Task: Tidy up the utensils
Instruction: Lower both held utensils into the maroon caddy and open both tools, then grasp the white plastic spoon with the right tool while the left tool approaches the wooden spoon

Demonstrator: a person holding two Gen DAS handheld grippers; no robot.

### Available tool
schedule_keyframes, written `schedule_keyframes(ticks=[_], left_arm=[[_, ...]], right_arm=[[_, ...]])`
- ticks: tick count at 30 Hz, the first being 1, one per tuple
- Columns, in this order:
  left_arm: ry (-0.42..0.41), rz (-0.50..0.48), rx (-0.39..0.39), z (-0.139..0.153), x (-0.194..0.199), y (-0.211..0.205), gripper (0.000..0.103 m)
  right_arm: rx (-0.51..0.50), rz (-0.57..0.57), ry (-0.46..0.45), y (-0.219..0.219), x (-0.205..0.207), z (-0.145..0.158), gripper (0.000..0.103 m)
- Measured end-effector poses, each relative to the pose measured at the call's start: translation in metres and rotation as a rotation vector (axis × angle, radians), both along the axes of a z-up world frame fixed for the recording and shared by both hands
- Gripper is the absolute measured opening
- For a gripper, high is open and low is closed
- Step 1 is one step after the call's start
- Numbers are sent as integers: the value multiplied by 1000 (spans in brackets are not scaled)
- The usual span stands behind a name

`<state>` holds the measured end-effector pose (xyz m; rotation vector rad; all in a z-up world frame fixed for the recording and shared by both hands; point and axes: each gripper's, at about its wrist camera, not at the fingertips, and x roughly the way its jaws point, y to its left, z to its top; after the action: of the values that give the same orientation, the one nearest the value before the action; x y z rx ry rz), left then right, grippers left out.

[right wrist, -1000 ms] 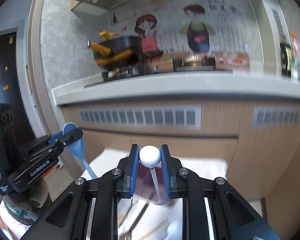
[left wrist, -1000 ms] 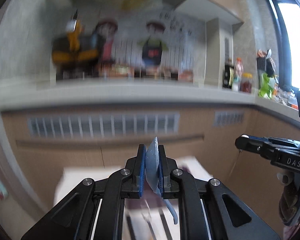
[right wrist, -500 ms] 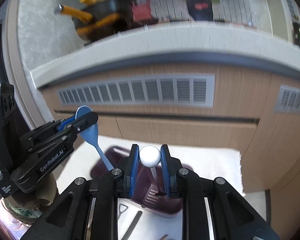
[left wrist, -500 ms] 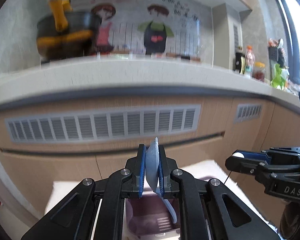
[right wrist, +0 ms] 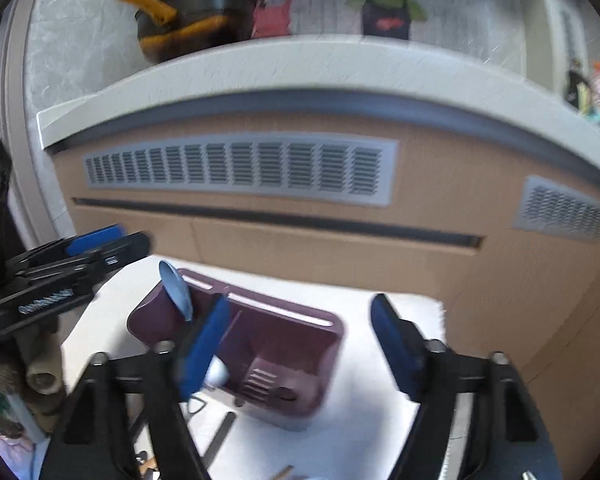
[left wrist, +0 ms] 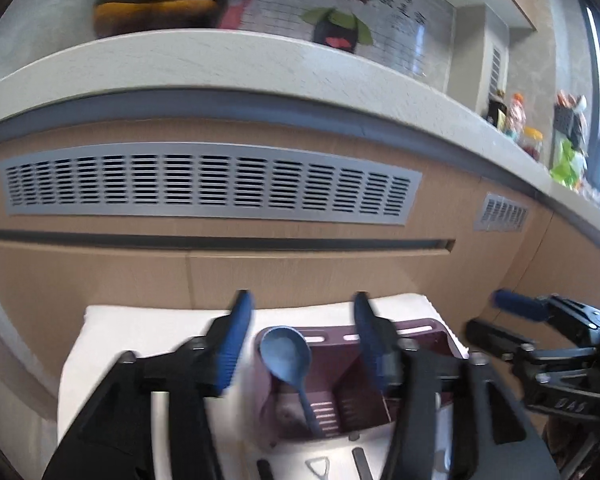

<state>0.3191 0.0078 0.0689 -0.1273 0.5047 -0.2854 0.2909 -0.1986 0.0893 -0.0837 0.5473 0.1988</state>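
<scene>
A purple utensil holder (left wrist: 422,326) (right wrist: 300,320) stands on a white cloth. A blue spoon (left wrist: 286,356) (right wrist: 176,290) stands bowl-up in its left compartment. My left gripper (left wrist: 302,340) hovers just over it with its jaws opening; the spoon shows between them, free of the pads. My right gripper (right wrist: 300,344) hangs over the holder's right part, jaws also opening. A white-bowled spoon (right wrist: 216,372) shows beside the right gripper's left finger, inside the holder and no longer pinched. Each gripper appears in the other view: the right gripper (left wrist: 496,316), the left gripper (right wrist: 116,240).
More utensils lie on the white cloth (right wrist: 364,432) in front of the holder, among them a bottle opener (left wrist: 318,468) and dark handles (right wrist: 220,432). Behind stands a wooden cabinet front with a grey vent (left wrist: 204,184) under a counter that carries a pot (right wrist: 188,20).
Both grippers sank toward the holder and went from shut to open. The blue spoon left the left pads and the white spoon left the right pads; both now sit in the holder.
</scene>
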Motion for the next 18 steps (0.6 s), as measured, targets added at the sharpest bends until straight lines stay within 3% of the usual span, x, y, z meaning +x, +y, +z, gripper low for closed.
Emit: schedule_keyframes(ticks=[5,7,9,14,18], left_arm=[[72,66,1,-9,-28,19,71],[121,93,8,-23,-42,24,85],[176,110,1,-41,-56,28,93],[298,141,16,-81,-82,29,96],[325,160,15,-97,-103,30,103]], right_arm=[[-30,-53,4,-20,-28,-3,91],[-58,-71,22,-22,-37,-11,92],[-104,-79,67,-25,-47,-31,95],[-211,-105,178,-22,-63,-81,96],[-242,-106,223,-16,-79,-109,100]])
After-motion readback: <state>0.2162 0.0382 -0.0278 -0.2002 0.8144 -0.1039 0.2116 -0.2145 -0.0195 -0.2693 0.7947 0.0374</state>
